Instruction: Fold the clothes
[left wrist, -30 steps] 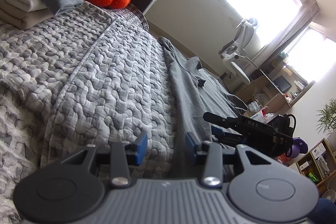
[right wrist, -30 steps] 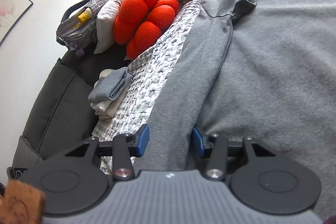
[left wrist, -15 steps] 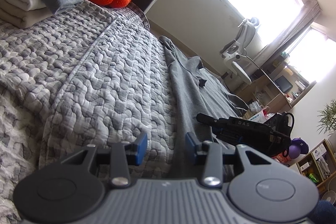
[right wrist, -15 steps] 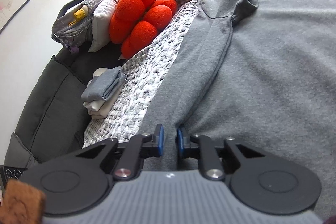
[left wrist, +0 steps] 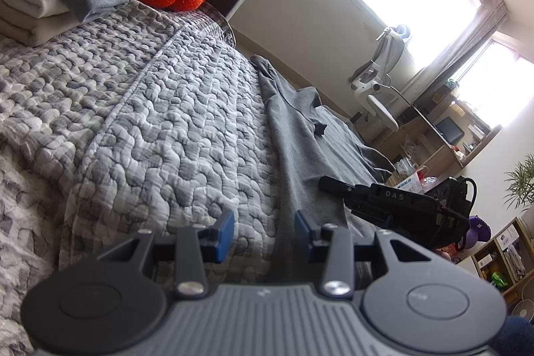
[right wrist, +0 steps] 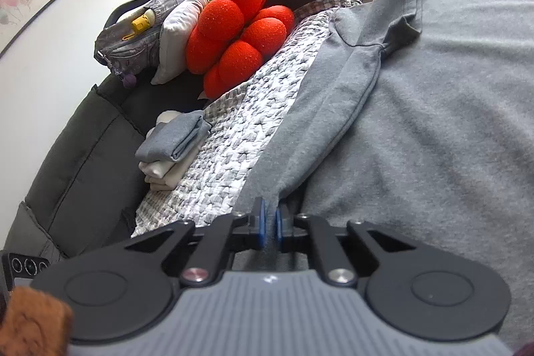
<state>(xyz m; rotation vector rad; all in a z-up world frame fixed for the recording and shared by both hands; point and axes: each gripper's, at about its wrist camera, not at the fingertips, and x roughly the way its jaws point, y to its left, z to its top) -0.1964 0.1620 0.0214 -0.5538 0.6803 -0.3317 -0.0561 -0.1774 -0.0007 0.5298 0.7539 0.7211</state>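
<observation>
Lying spread over a grey-and-white quilt (left wrist: 160,129) on a dark sofa (right wrist: 76,162), a grey sweatshirt (right wrist: 450,122) is recorded, one sleeve (right wrist: 333,109) folded inward along its edge. The right hand-held gripper (right wrist: 268,224) is seen with jaws closing to a narrow slit, a pinch of the sweatshirt's edge caught between the blue pads (right wrist: 262,222). The left hand-held gripper (left wrist: 263,234) is held partly open over the border where sweatshirt meets quilt, nothing gripped. A stack of folded clothes (right wrist: 173,149), grey on cream, is noted at the quilt's far end, near an orange knotted cushion (right wrist: 240,29). A white pillow (right wrist: 187,22) and a grey bag (right wrist: 140,32) are listed behind the cushion.
</observation>
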